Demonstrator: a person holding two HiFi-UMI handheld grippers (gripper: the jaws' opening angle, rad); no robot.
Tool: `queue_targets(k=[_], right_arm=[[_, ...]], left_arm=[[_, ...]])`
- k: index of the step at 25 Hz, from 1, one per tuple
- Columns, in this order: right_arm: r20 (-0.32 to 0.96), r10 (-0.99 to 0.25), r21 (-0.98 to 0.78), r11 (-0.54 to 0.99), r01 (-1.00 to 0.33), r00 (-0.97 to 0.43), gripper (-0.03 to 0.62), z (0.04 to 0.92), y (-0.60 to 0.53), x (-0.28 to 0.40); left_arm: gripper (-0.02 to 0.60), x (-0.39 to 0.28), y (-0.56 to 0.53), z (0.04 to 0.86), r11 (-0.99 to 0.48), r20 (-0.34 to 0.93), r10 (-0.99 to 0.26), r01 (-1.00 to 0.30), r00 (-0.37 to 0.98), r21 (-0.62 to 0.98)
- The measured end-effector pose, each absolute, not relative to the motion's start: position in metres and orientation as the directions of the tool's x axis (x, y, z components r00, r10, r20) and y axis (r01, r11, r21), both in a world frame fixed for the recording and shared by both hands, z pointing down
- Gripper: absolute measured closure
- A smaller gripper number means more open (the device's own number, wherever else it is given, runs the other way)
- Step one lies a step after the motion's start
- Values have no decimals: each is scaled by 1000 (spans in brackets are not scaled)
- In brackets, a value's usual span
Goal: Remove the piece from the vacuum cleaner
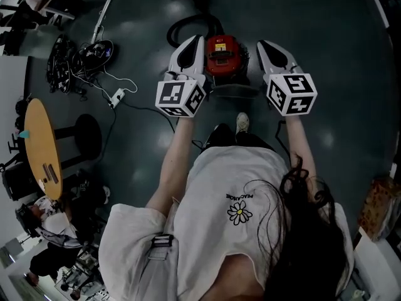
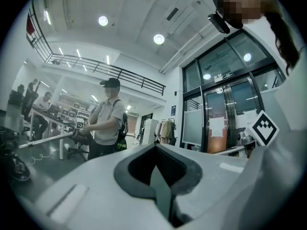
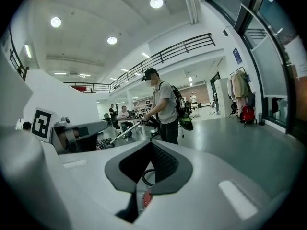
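A red canister vacuum cleaner (image 1: 223,55) stands on the dark floor ahead of my feet, and its black hose (image 1: 188,24) curls behind it. My left gripper (image 1: 193,42) hovers above its left side, and my right gripper (image 1: 266,46) hovers above its right side. Neither touches it. In the left gripper view, the left gripper (image 2: 156,150) has its jaws together with nothing between them. The right gripper (image 3: 149,145) is likewise shut and empty. Through the slit under its pads a bit of the red vacuum cleaner (image 3: 146,198) and a loop of hose (image 3: 146,176) show.
At the left are a round wooden table (image 1: 42,146), a black stool (image 1: 88,137) and a power strip with tangled cables (image 1: 116,96). A person with a backpack (image 3: 165,109) stands a few metres off, holding a long wand. Glass doors (image 2: 225,119) are on one side.
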State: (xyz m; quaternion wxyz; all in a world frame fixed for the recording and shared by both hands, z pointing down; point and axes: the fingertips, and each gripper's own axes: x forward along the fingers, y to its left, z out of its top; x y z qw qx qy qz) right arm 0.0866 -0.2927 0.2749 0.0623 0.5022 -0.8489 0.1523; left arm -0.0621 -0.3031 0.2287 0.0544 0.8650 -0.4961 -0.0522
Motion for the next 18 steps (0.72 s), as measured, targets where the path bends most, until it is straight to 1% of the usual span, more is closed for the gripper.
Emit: queue_targets(k=[12, 15, 18], right_arm=[[287, -818, -182, 464, -867, -498, 569, 277, -326, 78], [312, -812, -166, 464, -870, -493, 569, 294, -337, 75], [369, -780, -117, 500, -858, -505, 569, 340, -346, 65]], left_arm=[[580, -65, -336, 242, -507, 16, -857, -849, 515, 148], [580, -68, -343, 274, -500, 81, -852, -850, 518, 167], [580, -70, -353, 340, -493, 185, -833, -851, 522, 183]])
